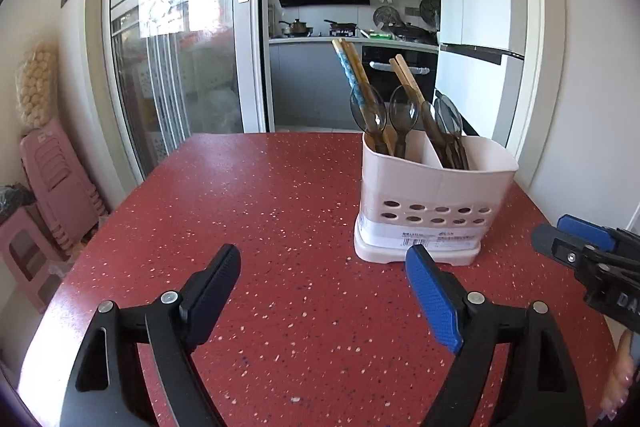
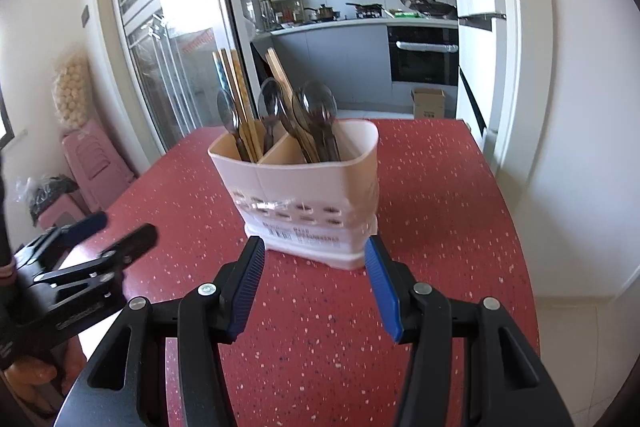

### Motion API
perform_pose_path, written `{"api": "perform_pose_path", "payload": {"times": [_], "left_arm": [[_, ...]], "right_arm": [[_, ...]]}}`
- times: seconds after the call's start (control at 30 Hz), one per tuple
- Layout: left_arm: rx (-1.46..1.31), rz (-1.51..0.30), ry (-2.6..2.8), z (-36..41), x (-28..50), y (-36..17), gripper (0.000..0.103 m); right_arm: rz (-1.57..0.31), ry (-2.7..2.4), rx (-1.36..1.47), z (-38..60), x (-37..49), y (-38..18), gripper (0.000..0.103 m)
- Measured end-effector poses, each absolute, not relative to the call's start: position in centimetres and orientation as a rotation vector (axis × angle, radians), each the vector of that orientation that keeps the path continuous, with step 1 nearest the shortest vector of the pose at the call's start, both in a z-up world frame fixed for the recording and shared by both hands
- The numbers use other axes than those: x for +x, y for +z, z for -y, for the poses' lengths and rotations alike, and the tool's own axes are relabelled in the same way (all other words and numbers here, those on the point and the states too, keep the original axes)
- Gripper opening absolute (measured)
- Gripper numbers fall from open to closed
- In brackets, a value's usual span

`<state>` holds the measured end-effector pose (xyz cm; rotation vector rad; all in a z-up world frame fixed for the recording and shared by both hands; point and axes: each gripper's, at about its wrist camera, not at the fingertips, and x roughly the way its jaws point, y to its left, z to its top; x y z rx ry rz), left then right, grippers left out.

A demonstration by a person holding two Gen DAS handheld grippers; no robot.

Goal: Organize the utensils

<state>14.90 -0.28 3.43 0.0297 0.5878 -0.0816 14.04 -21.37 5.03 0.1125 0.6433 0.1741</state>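
Here, on a red speckled table (image 1: 280, 195) facing an open kitchen doorway, two hand-held grippers hover short of a white two-compartment utensil caddy (image 1: 436, 195) that stands upright toward the far right of the tabletop. At left, the left gripper (image 1: 324, 291) has its jaws spread wide over bare table, with nothing between the pads. The caddy lies just beyond its right finger, apart from it. In the caddy's left compartment stand chopsticks (image 1: 352, 67) and dark translucent spoons (image 1: 368, 109). The right compartment holds more spoons and a second pair of chopsticks, all leaning toward the far left. No loose utensil shows on the table in either view, so the sorting appears nearly or wholly finished, though mixed spoons and chopsticks may still call for separating. At right, the right gripper (image 2: 314, 287) points squarely at the caddy's near wall, jaws about half open and empty, with the caddy's base seen in the gap between its fingertips but untouched. Any next pick would best come from above, pinching one handle near its top and lifting along its lean, because a sideways tug could tip the light caddy. The other gripper could steady the caddy's wall.
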Motion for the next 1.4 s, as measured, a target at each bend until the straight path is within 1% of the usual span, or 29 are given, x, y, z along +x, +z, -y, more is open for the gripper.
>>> {"api": "perform_pose_path", "payload": {"times": [0.3, 0.37, 0.43, 0.5, 0.7, 0.8, 0.93, 0.97, 1.0, 1.17, 1.4], "left_arm": [[0.031, -0.66, -0.104, -0.4, 13.3, 1.8, 0.103], [0.03, -0.672, -0.107, -0.6, 13.1, 1.5, 0.103], [0.023, -0.689, -0.105, -0.8, 12.9, 1.2, 0.103], [0.012, -0.682, -0.104, -1.1, 12.6, 1.2, 0.103], [0.019, -0.676, -0.104, -0.9, 11.8, 1.0, 0.103], [0.022, -0.676, -0.107, -0.9, 11.6, 0.9, 0.103], [0.022, -0.674, -0.106, -0.9, 11.5, 0.9, 0.103], [0.021, -0.674, -0.106, -0.9, 11.5, 0.9, 0.103], [0.018, -0.674, -0.107, -0.9, 11.4, 0.9, 0.103], [0.024, -0.66, -0.102, -0.8, 11.1, 0.9, 0.103], [0.01, -0.564, -0.106, -1.0, 10.2, 2.1, 0.103]], "right_arm": [[-0.689, 0.143, 0.119, 21.1, 12.9, 4.1, 0.057], [-0.696, 0.137, 0.114, 21.0, 12.7, 3.9, 0.064], [-0.695, 0.134, 0.11, 20.8, 12.2, 3.7, 0.075], [-0.69, 0.121, 0.105, 20.7, 11.8, 3.7, 0.08], [-0.701, 0.066, 0.118, 20.9, 10.9, 3.1, 0.083], [-0.701, 0.033, 0.134, 21.4, 10.6, 2.9, 0.088], [-0.677, -0.004, 0.14, 21.7, 9.9, 2.8, 0.09], [-0.675, -0.008, 0.137, 21.7, 9.8, 2.8, 0.094], [-0.672, -0.011, 0.135, 21.7, 9.7, 2.7, 0.102], [-0.59, -0.04, 0.115, 21.5, 8.8, 3.1, 0.103], [-0.531, -0.053, 0.091, 21.3, 8.0, 3.7, 0.103]]}}
